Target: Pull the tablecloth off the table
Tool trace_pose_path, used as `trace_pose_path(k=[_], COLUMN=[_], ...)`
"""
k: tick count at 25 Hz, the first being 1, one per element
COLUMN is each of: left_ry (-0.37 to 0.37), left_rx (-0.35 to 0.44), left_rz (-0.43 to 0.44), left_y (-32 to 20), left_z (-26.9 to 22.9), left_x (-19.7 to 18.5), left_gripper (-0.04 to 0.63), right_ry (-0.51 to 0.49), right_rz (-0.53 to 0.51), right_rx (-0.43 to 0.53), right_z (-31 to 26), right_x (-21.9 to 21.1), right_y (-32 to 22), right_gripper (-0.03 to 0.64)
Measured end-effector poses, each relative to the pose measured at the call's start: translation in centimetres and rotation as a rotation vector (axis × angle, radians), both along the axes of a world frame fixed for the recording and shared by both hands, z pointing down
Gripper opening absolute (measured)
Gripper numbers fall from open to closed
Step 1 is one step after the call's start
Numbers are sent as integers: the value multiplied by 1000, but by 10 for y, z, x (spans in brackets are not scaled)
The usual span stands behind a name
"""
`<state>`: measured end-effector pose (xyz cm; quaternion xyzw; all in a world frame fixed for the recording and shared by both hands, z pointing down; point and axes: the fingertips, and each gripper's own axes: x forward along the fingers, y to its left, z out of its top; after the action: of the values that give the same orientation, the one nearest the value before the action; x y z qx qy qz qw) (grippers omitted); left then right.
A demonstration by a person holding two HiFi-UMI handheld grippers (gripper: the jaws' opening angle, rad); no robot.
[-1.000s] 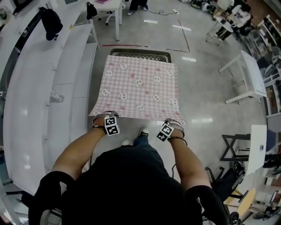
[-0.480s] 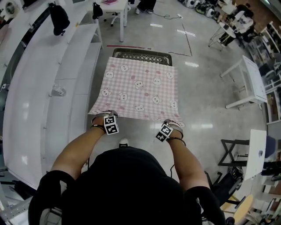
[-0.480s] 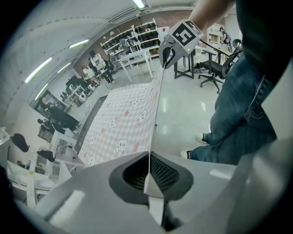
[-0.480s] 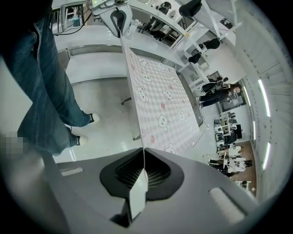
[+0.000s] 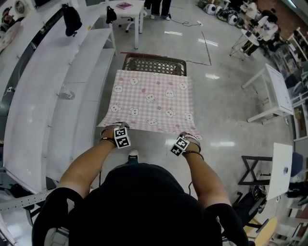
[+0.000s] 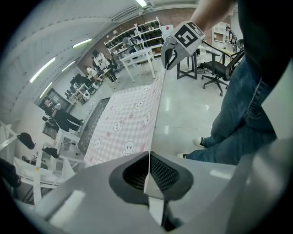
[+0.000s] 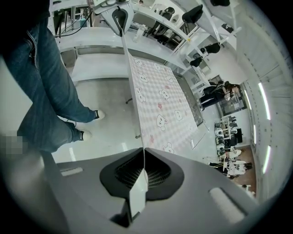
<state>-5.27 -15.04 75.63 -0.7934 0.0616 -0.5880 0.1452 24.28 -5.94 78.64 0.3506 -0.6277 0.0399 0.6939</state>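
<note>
At 6 o'clock of table (image 5: 155,64): left gripper (image 5: 113,126) and right gripper (image 5: 192,136) each clamp a tablecloth (image 5: 151,98) corner.
Tablecloth: taut, far end on table, 12 o'clock.
Risk: uneven pull may slip a corner or snag the table edge.

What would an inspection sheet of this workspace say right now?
Surface: table, dark mesh top, far end bare.
Job's things: tablecloth, pink check, partly on the table, near part held taut off it.
Clutter: dark item on the bench.
Grippers: left gripper and right gripper each shut on the tablecloth's near edge.
Cables: cable on the far floor.
Surroundings: white benches left, white desk right, people far off.
</note>
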Motion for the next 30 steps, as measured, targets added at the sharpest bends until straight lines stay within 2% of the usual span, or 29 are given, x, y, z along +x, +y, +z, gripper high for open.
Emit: trace_pose_path(k=[15,21,30], left_ry=[0,13,30], left_rx=[27,26,19], left_rz=[-95,-120,-88], left_y=[70,91,127], left_z=[-13,-10,-15], left_x=[-23,-31,-49], left_gripper=[2,2,2], right_ry=[-14,-20,-17], right_rz=[-101,-93,-40], right_rx=[17,10,20], right_z=[-12,-8,-16], right_x=[-20,-28,-46], right_y=[55,78,116], right_gripper=[28,28,28])
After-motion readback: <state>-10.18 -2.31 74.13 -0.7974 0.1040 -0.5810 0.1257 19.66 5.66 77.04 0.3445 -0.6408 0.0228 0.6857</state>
